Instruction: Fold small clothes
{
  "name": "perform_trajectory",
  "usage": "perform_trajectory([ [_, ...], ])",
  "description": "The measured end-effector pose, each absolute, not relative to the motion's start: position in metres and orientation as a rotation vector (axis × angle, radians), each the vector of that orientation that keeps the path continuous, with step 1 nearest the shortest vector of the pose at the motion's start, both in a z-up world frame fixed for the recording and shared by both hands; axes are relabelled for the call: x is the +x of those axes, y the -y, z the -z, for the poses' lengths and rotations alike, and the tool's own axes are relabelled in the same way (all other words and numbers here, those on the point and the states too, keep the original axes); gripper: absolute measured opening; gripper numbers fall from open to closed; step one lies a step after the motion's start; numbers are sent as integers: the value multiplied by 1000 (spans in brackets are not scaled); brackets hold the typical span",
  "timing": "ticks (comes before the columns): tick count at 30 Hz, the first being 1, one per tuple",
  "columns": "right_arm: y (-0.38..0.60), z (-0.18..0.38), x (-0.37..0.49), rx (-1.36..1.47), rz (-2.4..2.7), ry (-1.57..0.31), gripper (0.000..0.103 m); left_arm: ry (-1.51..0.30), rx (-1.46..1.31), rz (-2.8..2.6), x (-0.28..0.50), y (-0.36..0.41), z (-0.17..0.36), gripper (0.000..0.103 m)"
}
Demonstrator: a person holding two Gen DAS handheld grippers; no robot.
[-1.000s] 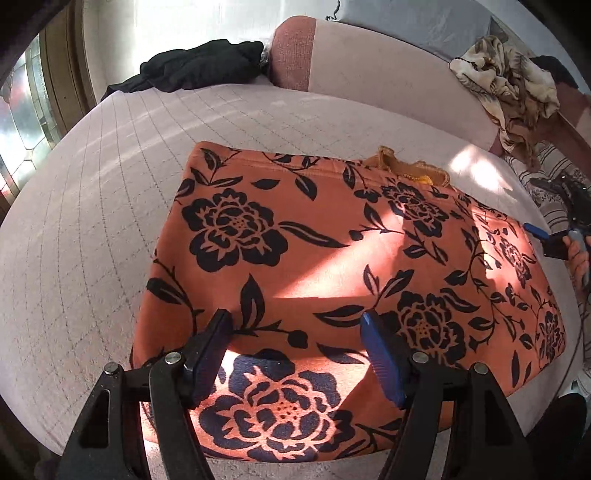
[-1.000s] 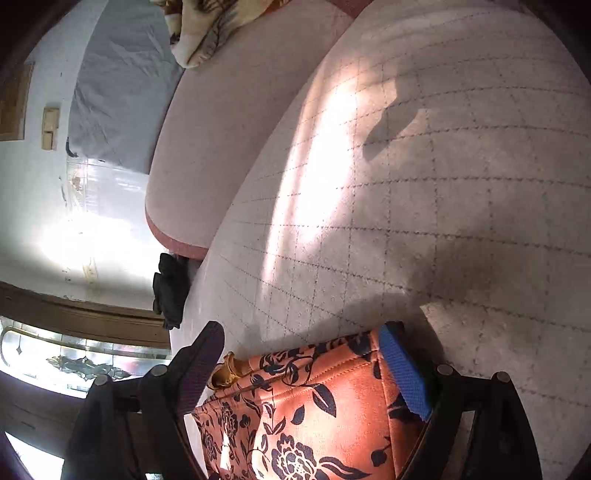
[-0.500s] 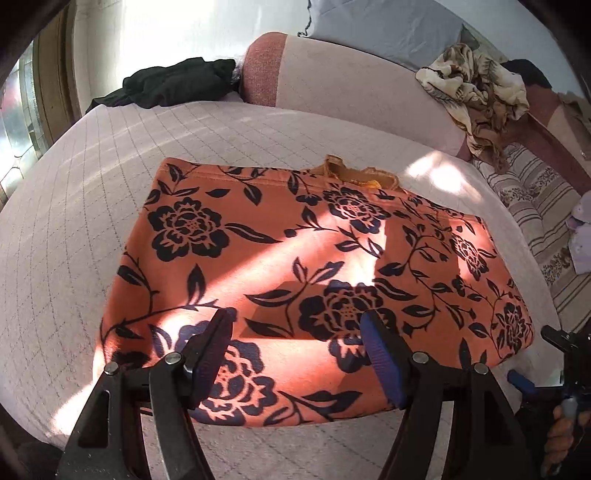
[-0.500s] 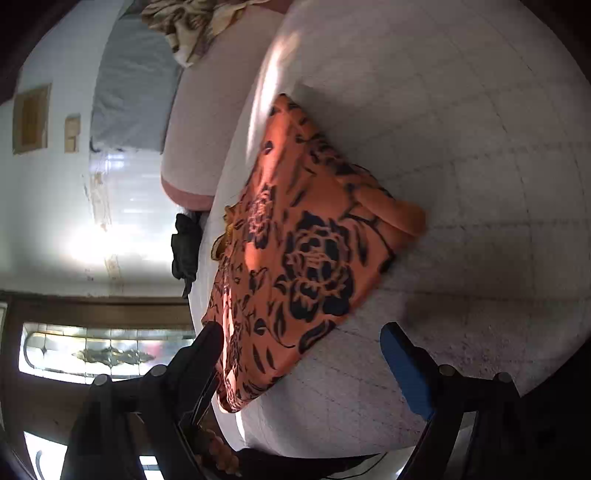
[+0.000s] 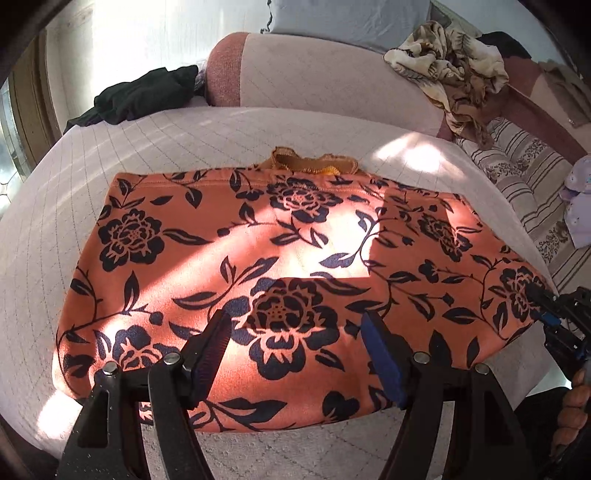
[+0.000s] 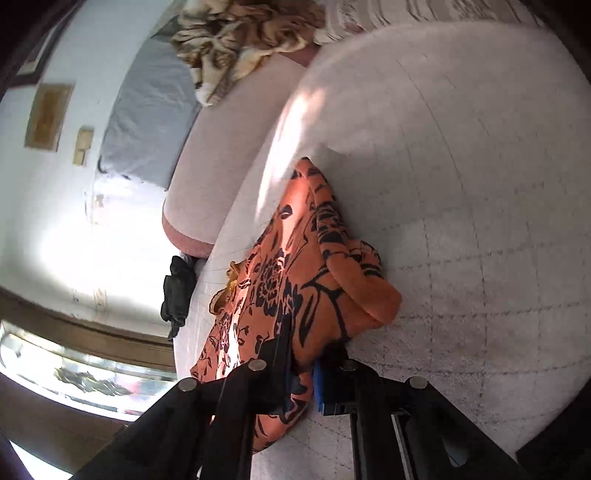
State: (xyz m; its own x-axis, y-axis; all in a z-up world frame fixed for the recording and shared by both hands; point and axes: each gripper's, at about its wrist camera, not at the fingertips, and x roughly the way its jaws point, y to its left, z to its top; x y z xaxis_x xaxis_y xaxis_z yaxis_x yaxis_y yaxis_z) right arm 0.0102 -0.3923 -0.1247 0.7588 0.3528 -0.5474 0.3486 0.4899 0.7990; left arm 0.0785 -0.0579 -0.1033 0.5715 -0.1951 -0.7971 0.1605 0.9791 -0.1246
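**Grip on the floral cloth's right edge**

Jaws of the right hand-held gripper (image 6: 301, 373) are pinched together on the near right edge of the orange floral garment (image 5: 273, 273), with a fold of the fabric caught between the black finger and the blue-padded one. From the left wrist view the same tool shows at the far right of the picture, its tip resting on the cloth's right corner, a person's hand (image 5: 570, 410) wrapped around its handle below.

The left hand-held gripper (image 5: 295, 354) stands wide apart and holds nothing. Its two fingers sit over the near edge of the garment, one to each side of a large dark flower; whether the tips touch the fabric cannot be told.

The garment lies spread flat on a pale quilted bed (image 5: 55, 206), roughly rectangular, orange with navy flowers and leaves, streaked by sunlight. At its far edge a mustard-yellow lace trim (image 5: 314, 162) pokes out from underneath. In the right wrist view the gripped corner bunches up into a rounded hump above the quilt.

Farther back, a black garment (image 5: 140, 96) lies crumpled at the bed's far left edge, beside a pink bolster (image 5: 295, 70). A beige patterned cloth (image 5: 450, 70) is heaped on the bolster's right end, and a grey pillow (image 5: 343, 16) stands behind it against the white wall.
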Motion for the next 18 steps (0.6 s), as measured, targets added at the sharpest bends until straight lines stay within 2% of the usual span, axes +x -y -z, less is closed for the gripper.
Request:
perform_trajectory([
  [1, 393, 127, 12, 1059, 12, -777, 9, -945, -34, 209, 81, 61, 105, 75],
  [2, 395, 141, 14, 1059, 32, -847, 13, -974, -12, 207, 85, 66, 113, 76],
  [4, 401, 171, 12, 1171, 13, -975, 18, -1031, 80, 190, 91, 76, 134, 76],
  [6, 414, 163, -2, 1199, -5, -940, 37, -977, 139, 186, 85, 82, 133, 77],
  [7, 421, 153, -10, 1189, -7, -907, 66, -983, 141, 184, 85, 82, 131, 77],
  [8, 429, 140, -17, 1174, -12, -860, 80, -988, 116, 182, 85, 81, 127, 77],
  [11, 452, 104, -4, 1011, -62, -805, 80, -942, -13, 208, 86, 75, 110, 77],
  [13, 464, 95, 29, 952, -143, -810, 80, -912, 12, 228, 88, 84, 109, 77],
  [16, 466, 102, 111, 868, -235, -884, 80, -993, 83, 225, 97, 99, 136, 77],
  [18, 457, 116, 165, 787, -262, -963, 79, -951, 83, 224, 92, 98, 138, 78],
])
